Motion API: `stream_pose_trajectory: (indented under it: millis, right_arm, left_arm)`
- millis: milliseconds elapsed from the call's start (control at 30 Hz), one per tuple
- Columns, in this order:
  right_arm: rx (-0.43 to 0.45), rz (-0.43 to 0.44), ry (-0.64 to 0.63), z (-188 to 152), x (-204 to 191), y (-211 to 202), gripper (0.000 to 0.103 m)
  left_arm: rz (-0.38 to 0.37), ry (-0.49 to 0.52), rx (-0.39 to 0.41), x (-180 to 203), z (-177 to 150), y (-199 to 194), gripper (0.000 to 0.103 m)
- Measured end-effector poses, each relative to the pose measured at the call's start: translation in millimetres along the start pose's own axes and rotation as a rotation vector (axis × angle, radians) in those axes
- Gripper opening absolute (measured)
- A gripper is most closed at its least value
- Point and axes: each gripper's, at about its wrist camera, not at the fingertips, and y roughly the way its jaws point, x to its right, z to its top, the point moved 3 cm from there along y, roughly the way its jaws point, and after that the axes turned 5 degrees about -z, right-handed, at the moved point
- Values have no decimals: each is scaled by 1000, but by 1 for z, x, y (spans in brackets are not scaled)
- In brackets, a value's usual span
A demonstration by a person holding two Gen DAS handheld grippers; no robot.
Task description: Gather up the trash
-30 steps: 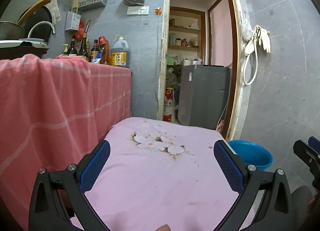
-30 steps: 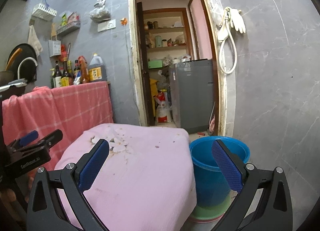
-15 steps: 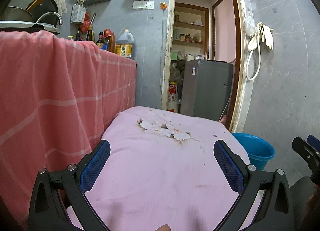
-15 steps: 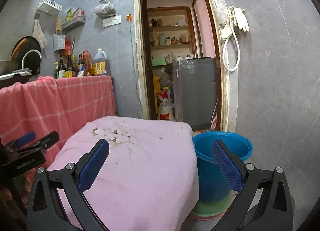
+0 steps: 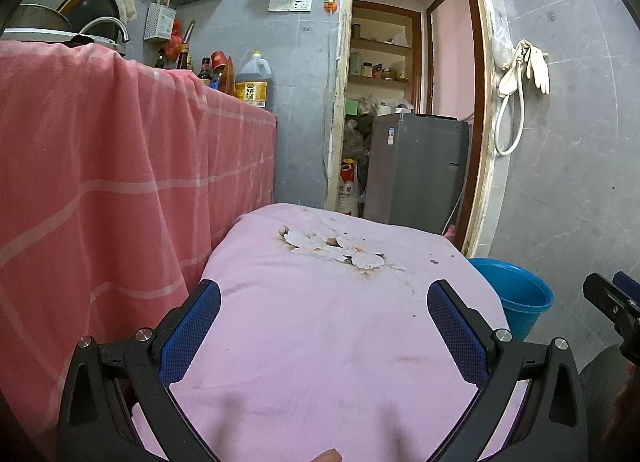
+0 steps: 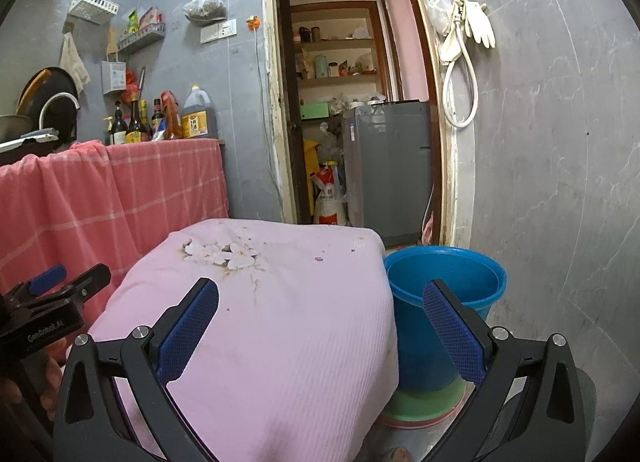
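A cluster of white scraps (image 5: 332,248) lies on the far half of a table covered in pink cloth (image 5: 320,342); the right wrist view shows the same white scraps (image 6: 224,254) at the cloth's far left. A few tiny dark bits (image 6: 319,259) lie nearby. A blue bucket (image 6: 444,282) stands on the floor against the table's right side, and the left wrist view catches that blue bucket (image 5: 516,294) too. My left gripper (image 5: 324,294) hovers open over the cloth, short of the scraps. My right gripper (image 6: 322,290) is open above the table's right edge, holding nothing.
A counter draped in red checked cloth (image 5: 120,181) rises at the left, with bottles (image 6: 160,121) on top. Behind the table a doorway opens onto a grey appliance (image 5: 416,169). Grey tiled wall (image 6: 560,181) closes the right side. The bucket rests on a green basin (image 6: 424,402).
Both views have dipped a little, so the table and scraps sit slightly higher in frame. Both grippers stay open and hold nothing.
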Motion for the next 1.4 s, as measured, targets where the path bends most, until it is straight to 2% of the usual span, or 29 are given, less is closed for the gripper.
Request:
stream_pose_trajectory:
  millis: [1400]
  right_arm:
    - [-2,-2,8,-3,-1,0,103]
  left_arm:
    - [5,-3,1,-3,-2,-3,102]
